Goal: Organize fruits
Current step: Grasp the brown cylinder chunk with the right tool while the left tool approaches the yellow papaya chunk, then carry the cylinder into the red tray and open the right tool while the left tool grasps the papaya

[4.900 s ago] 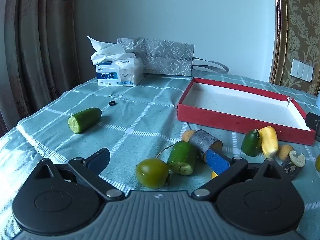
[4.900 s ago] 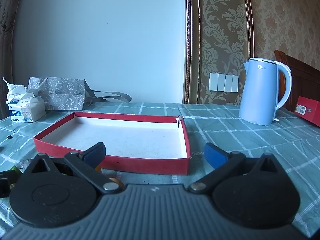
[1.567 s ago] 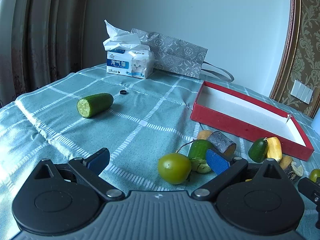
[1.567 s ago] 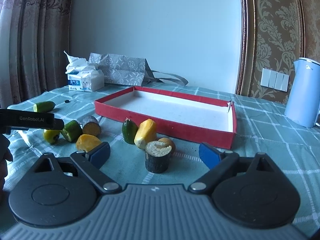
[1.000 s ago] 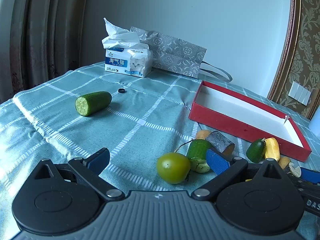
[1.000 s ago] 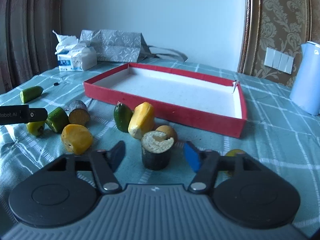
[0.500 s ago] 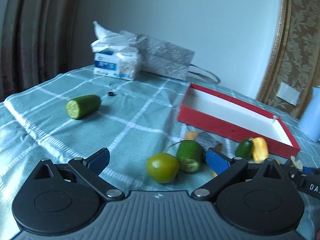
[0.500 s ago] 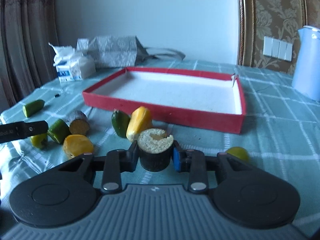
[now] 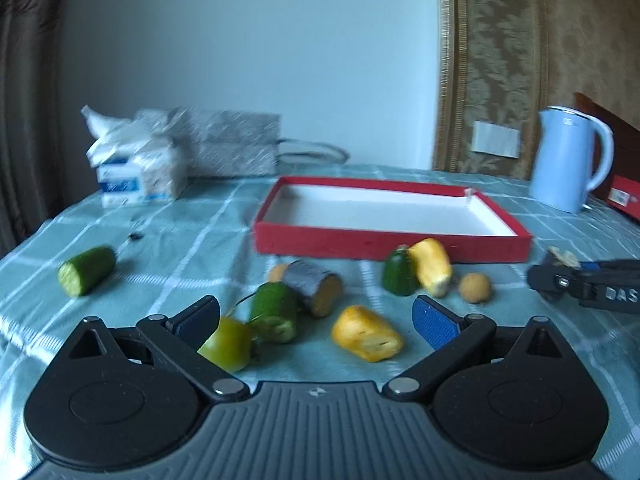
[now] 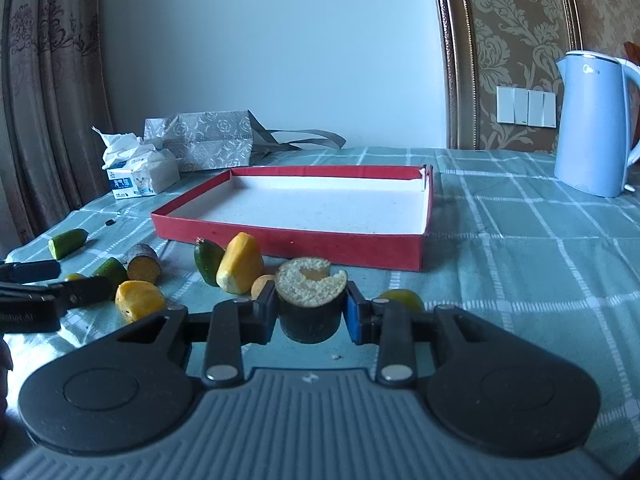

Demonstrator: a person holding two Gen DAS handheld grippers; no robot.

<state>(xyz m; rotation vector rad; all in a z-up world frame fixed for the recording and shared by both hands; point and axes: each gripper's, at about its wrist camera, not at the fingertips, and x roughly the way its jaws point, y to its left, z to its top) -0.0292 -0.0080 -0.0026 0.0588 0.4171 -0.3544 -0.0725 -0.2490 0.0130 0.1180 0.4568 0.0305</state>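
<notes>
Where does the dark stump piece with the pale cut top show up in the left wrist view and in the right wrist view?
Left wrist: dark stump piece at far right, mostly hidden, held in the right gripper.
Right wrist: dark stump piece at centre, clamped between the fingers.
Shared landmark: red tray behind it.

Left tool [image 9: 316, 320] spread — yellow fruit chunk [image 9: 367, 339] between.

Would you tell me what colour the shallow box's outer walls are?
Red outside, white inside; the shallow box shows best in the right wrist view.
</notes>
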